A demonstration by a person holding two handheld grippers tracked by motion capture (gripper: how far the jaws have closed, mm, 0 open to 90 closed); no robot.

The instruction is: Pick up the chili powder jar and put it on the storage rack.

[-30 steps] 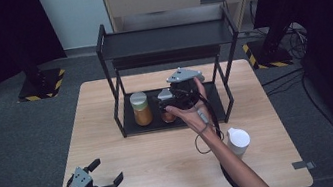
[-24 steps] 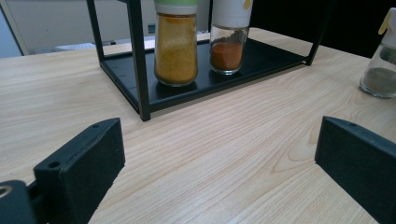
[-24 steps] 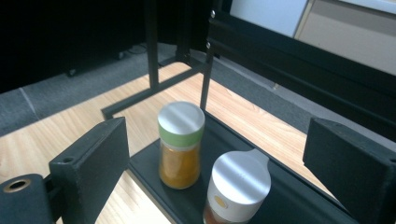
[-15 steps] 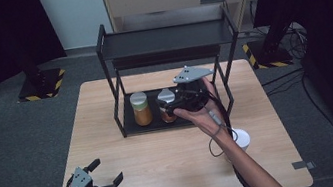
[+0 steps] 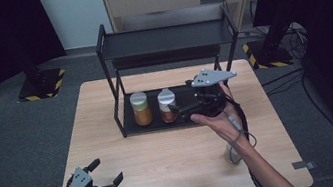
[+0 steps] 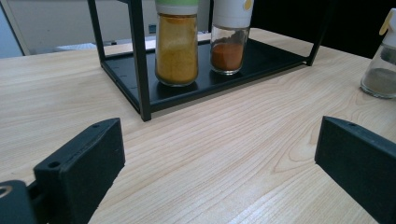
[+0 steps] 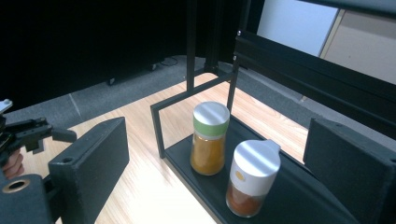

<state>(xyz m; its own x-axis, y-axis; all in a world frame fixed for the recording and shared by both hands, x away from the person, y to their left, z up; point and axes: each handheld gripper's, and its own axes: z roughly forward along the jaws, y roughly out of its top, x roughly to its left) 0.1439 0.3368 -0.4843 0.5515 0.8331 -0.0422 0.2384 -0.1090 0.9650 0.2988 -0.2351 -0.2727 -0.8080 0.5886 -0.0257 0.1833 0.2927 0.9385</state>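
Since the earlier high-view frames the right gripper (image 5: 183,106) has drawn back from the jars toward the right end of the black shelf rack (image 5: 166,39), rising a little; the white-capped jar of red spice (image 5: 167,105) now stands clear of its jaws on the rack's lower tray, just beside the green-capped jar of yellow spice (image 5: 141,108). The right gripper's jaws stand wide with nothing between them, as the right gripper view shows, the two jars sitting upright ahead of the jaws. The left gripper (image 5: 109,184) rests at the near left corner of the table (image 5: 113,152), jaws also wide and empty, and has not shifted. A third jar, glass with a white cap and grey contents (image 6: 382,70), stands on the table near its right edge, partly hidden behind the person's right forearm in the high view. By the look of it, the placing of the red spice jar is finished and the hand is retreating; the step in hand is the release and withdrawal. The likely next move is to swing the right gripper back to the grey-filled jar, straddle its body with jaws open, and close squarely before lifting it toward the free space on the tray.
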